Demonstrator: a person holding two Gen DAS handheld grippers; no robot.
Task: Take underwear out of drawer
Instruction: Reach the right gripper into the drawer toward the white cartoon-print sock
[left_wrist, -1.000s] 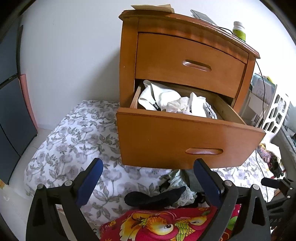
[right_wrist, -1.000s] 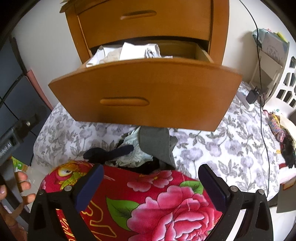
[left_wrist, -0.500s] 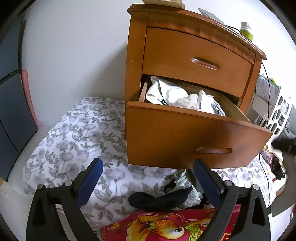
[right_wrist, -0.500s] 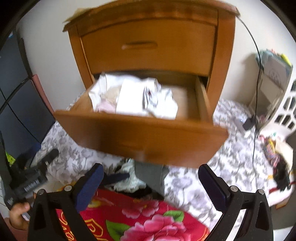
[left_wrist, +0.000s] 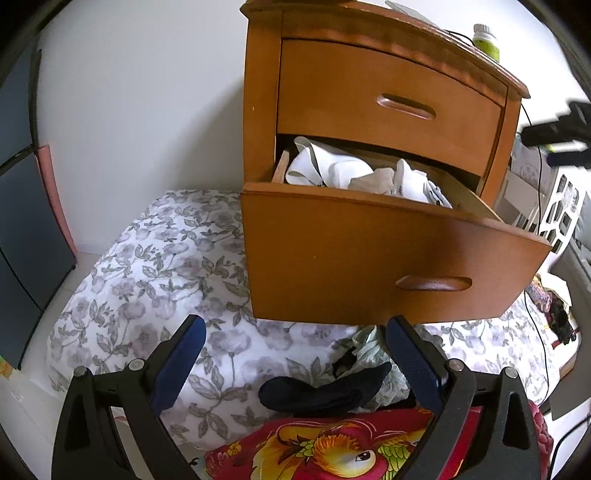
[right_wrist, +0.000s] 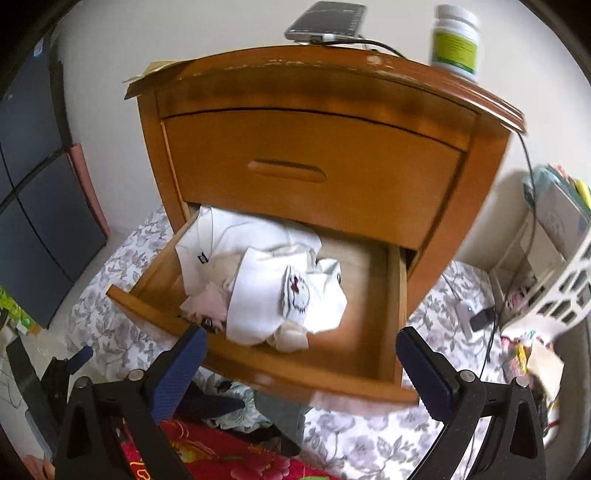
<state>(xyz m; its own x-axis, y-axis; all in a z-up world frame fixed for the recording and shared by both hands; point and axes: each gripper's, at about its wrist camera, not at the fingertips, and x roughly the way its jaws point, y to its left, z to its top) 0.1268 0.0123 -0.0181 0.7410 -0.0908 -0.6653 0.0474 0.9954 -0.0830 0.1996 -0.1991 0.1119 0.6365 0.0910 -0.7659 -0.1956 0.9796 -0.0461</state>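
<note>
A wooden nightstand has its lower drawer (right_wrist: 255, 369) (left_wrist: 369, 254) pulled out. Inside lies a heap of white underwear (right_wrist: 266, 280) (left_wrist: 354, 175), one piece printed with a cartoon cat, with pale pink and cream pieces under it. My right gripper (right_wrist: 301, 363) is open, raised above the drawer's front edge and looking down into it, nothing between its fingers. My left gripper (left_wrist: 295, 354) is open and low in front of the drawer, empty, over the clothes on the bed. The right gripper (left_wrist: 557, 133) shows at the upper right of the left wrist view.
A floral bedsheet (left_wrist: 155, 266) lies under the drawer with a dark sock (left_wrist: 321, 391), crumpled clothes and a red patterned blanket (right_wrist: 229, 458). A phone (right_wrist: 325, 22) and a green-labelled bottle (right_wrist: 456, 40) sit on top. White baskets (right_wrist: 565, 288) and cables stand right; dark panels (left_wrist: 18, 221) left.
My right gripper has risen from below the drawer front to above it, so the drawer's contents now show. My left gripper has drifted slightly left and stayed low.
</note>
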